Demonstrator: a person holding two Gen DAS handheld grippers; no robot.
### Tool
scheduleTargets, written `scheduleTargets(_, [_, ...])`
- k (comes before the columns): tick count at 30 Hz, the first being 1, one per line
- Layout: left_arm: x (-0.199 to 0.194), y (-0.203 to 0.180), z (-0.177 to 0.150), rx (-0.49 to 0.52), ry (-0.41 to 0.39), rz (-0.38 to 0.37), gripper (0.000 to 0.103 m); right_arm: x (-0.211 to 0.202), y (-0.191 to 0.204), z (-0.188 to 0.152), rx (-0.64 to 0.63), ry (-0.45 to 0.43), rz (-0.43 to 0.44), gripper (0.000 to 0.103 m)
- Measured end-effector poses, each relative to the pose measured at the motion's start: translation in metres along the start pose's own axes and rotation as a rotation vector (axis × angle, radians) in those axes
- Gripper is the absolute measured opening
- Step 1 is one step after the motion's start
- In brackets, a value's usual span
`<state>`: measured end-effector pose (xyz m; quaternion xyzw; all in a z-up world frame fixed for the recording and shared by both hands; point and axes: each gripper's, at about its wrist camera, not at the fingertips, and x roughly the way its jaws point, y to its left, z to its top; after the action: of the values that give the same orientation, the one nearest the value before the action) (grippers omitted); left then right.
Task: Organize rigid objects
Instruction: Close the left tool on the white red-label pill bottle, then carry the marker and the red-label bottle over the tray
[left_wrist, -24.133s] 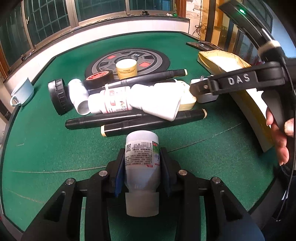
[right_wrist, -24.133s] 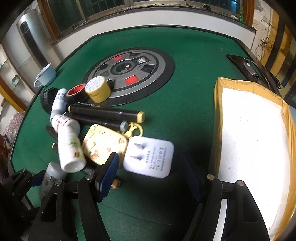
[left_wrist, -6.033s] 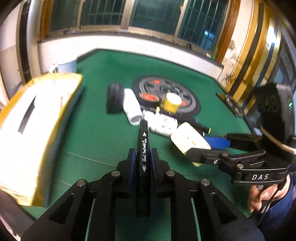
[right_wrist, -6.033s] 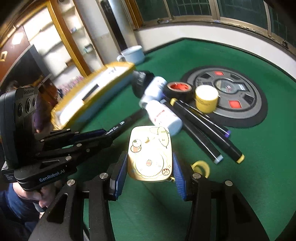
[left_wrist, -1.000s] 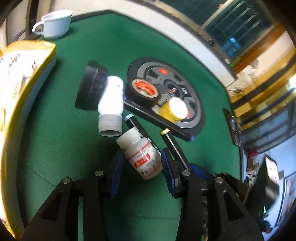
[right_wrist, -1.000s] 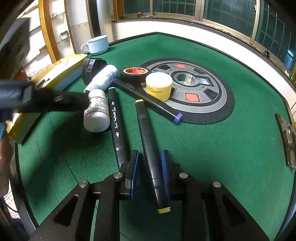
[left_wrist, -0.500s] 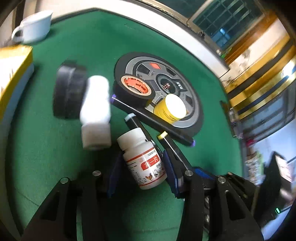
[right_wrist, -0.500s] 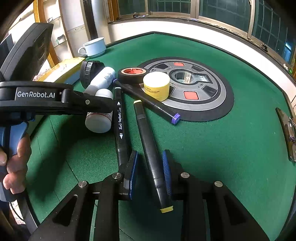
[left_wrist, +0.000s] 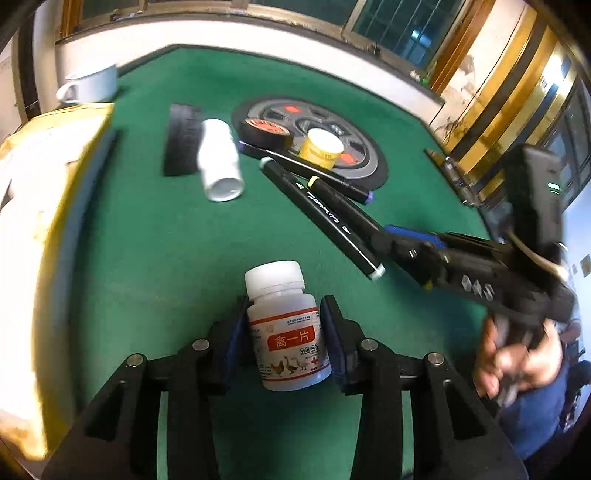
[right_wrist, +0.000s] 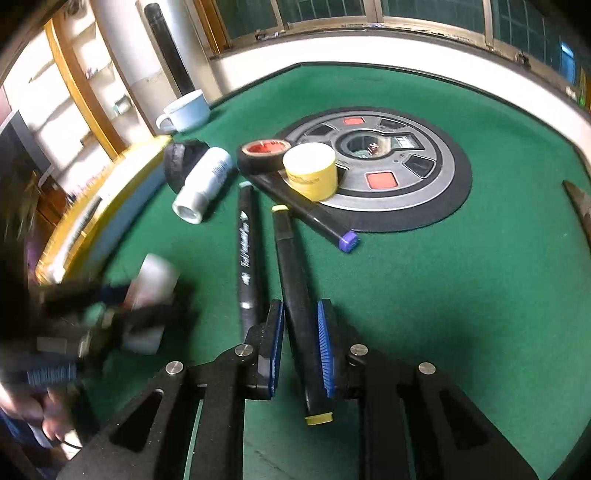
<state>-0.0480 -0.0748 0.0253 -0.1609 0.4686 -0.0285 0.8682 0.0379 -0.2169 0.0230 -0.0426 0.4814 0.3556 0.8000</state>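
Note:
My left gripper (left_wrist: 284, 314) has a white pill bottle (left_wrist: 288, 332) with a red label between its blue pads, which are closing and press on its sides. The bottle is clear of the pile on the green felt table (left_wrist: 155, 236). In the right wrist view that gripper and bottle (right_wrist: 151, 280) are a blur at the left. My right gripper (right_wrist: 299, 310) is closing on a black marker with yellow caps (right_wrist: 295, 273), its pads against the barrel. Beside it lies a second black marker (right_wrist: 247, 251).
Further back lie a purple-capped marker (right_wrist: 306, 210), a white bottle on its side (right_wrist: 203, 181), a black lid (right_wrist: 177, 158), a tape roll (right_wrist: 262, 153) and a yellow jar (right_wrist: 312, 171) on the round centre panel (right_wrist: 406, 177). A yellow-edged box (left_wrist: 44, 184) and a cup (right_wrist: 184, 110) stand at the left.
The left gripper has carried the pill bottle away from the markers toward the near left. The right gripper's pads have drawn in onto the yellow-capped marker.

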Motion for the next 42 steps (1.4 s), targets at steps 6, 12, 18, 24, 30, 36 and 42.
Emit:
scheduleTargets(6, [-0.053, 0.020, -0.011, -0.041, -0.111, -0.036, 0.037, -0.010, 0.008, 0.003, 0.028, -0.063, 0.030, 0.014])
scheduleTargets(12, [-0.069, 0.020, -0.013, -0.049, -0.151, -0.070, 0.037, -0.017, 0.024, 0.003, 0.096, -0.108, 0.084, 0.014])
scheduleTargets(18, [-0.090, 0.028, -0.014, -0.070, -0.201, -0.056, 0.037, -0.016, 0.057, 0.016, 0.087, -0.127, 0.144, 0.014])
scheduleTargets(24, [-0.115, 0.055, -0.012, -0.135, -0.262, -0.040, 0.037, -0.010, 0.104, 0.033, 0.017, -0.136, 0.182, 0.014])
scheduleTargets(30, [-0.129, 0.088, -0.015, -0.210, -0.306, -0.032, 0.037, 0.000, 0.135, 0.036, -0.026, -0.120, 0.209, 0.014])
scheduleTargets(36, [-0.136, 0.114, -0.020, -0.260, -0.335, -0.029, 0.037, 0.013, 0.162, 0.036, -0.052, -0.083, 0.231, 0.014])
scheduleTargets(42, [-0.136, 0.139, -0.021, -0.303, -0.354, -0.027, 0.037, 0.028, 0.187, 0.038, -0.064, -0.043, 0.255, 0.014])
